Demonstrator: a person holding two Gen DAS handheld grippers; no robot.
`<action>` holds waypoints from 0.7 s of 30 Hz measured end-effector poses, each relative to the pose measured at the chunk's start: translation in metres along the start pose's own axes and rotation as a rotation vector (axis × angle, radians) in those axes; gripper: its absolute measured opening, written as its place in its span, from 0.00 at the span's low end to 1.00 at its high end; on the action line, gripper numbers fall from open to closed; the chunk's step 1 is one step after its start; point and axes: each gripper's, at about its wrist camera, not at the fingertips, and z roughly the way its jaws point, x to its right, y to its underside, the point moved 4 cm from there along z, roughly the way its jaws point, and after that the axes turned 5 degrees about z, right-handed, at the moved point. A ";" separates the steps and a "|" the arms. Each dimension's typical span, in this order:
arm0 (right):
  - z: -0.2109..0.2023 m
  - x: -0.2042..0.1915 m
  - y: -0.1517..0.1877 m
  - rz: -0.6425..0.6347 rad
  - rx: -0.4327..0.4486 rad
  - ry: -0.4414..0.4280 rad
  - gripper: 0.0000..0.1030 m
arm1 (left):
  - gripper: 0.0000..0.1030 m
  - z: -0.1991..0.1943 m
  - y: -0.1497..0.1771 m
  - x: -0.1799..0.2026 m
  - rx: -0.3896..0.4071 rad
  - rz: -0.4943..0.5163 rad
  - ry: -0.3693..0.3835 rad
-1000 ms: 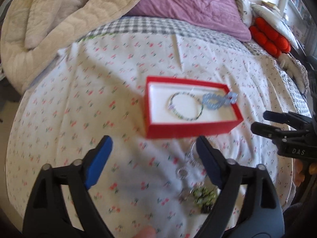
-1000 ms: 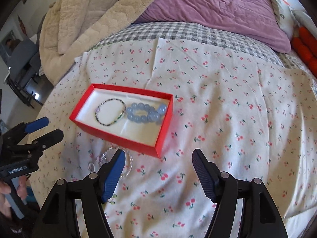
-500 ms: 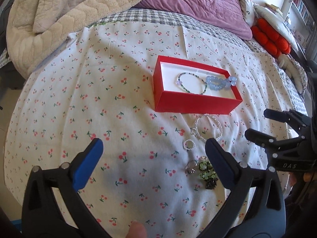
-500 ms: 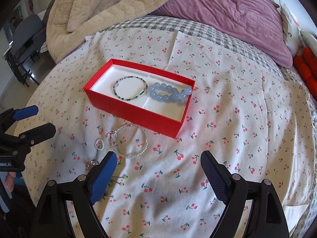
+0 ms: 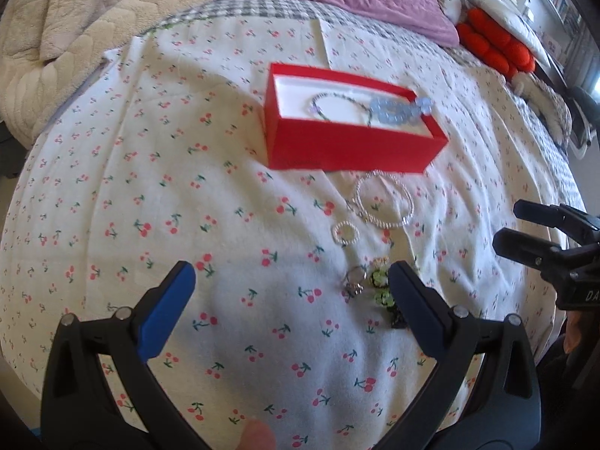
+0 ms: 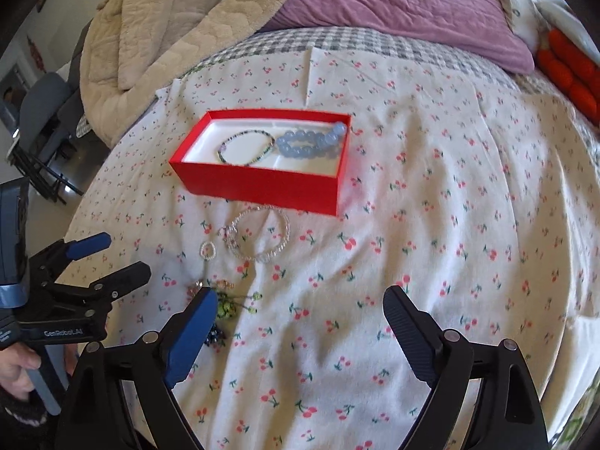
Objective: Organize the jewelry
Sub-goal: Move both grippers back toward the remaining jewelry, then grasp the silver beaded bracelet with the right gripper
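Note:
A red box (image 5: 348,146) (image 6: 262,183) with a white lining sits on the cherry-print sheet and holds a thin beaded bracelet (image 6: 245,148) and a blue bead bracelet (image 6: 309,144). In front of the box lie a clear bead bracelet (image 5: 384,200) (image 6: 258,238), a small bead ring (image 5: 345,232) (image 6: 208,250), a metal ring (image 5: 354,281) and green bead pieces (image 5: 382,287) (image 6: 228,303). My left gripper (image 5: 292,285) is open and empty, above the sheet near the small pieces. My right gripper (image 6: 300,307) is open and empty, to the right of them.
A beige quilt (image 6: 157,37) and a purple blanket (image 6: 405,3) are heaped at the far side of the bed. Orange cushions (image 5: 495,45) lie at the far right. A chair (image 6: 41,112) stands off the bed's left edge.
Both grippers have shifted over the bed while staying open and empty; the red box and loose jewelry lie where they were.

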 end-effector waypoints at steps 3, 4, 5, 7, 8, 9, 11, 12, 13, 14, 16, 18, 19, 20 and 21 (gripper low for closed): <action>0.007 0.005 0.006 0.011 -0.020 0.010 0.89 | 0.99 0.006 0.002 0.009 -0.006 0.029 0.025; 0.011 0.008 0.006 0.023 -0.027 0.009 0.89 | 0.99 0.008 0.002 0.011 -0.012 0.040 0.032; 0.014 0.009 0.006 0.034 -0.032 0.006 0.89 | 0.99 0.011 0.003 0.016 -0.024 0.062 0.041; 0.020 0.013 0.005 0.059 -0.044 -0.001 0.89 | 0.99 0.016 0.005 0.023 -0.035 0.102 0.047; 0.022 0.015 0.004 0.070 -0.047 -0.004 0.89 | 0.99 0.018 0.007 0.027 -0.040 0.131 0.047; 0.026 0.016 0.003 0.078 -0.052 -0.010 0.89 | 0.99 0.019 0.007 0.029 -0.041 0.145 0.046; 0.031 0.015 0.000 0.089 -0.059 -0.023 0.89 | 0.99 0.021 0.008 0.032 -0.038 0.180 0.046; 0.033 0.015 -0.001 0.094 -0.063 -0.032 0.89 | 0.99 0.022 0.009 0.031 -0.037 0.183 0.046; 0.035 0.015 -0.002 0.099 -0.067 -0.042 0.89 | 0.99 0.023 0.008 0.029 -0.037 0.183 0.042; 0.037 0.015 -0.003 0.105 -0.072 -0.055 0.89 | 0.99 0.024 0.007 0.027 -0.038 0.180 0.041; 0.042 0.014 -0.007 0.112 -0.077 -0.073 0.88 | 0.94 0.026 0.006 0.024 -0.039 0.172 0.051; 0.046 0.013 -0.010 0.123 -0.077 -0.083 0.88 | 0.88 0.028 0.003 0.023 -0.043 0.164 0.079; 0.048 0.013 -0.012 0.129 -0.080 -0.093 0.87 | 0.83 0.029 0.002 0.022 -0.043 0.161 0.088; 0.052 0.012 -0.015 0.137 -0.080 -0.111 0.84 | 0.80 0.030 0.001 0.022 -0.042 0.161 0.097; 0.054 0.011 -0.017 0.141 -0.081 -0.120 0.79 | 0.74 0.030 0.000 0.022 -0.040 0.165 0.103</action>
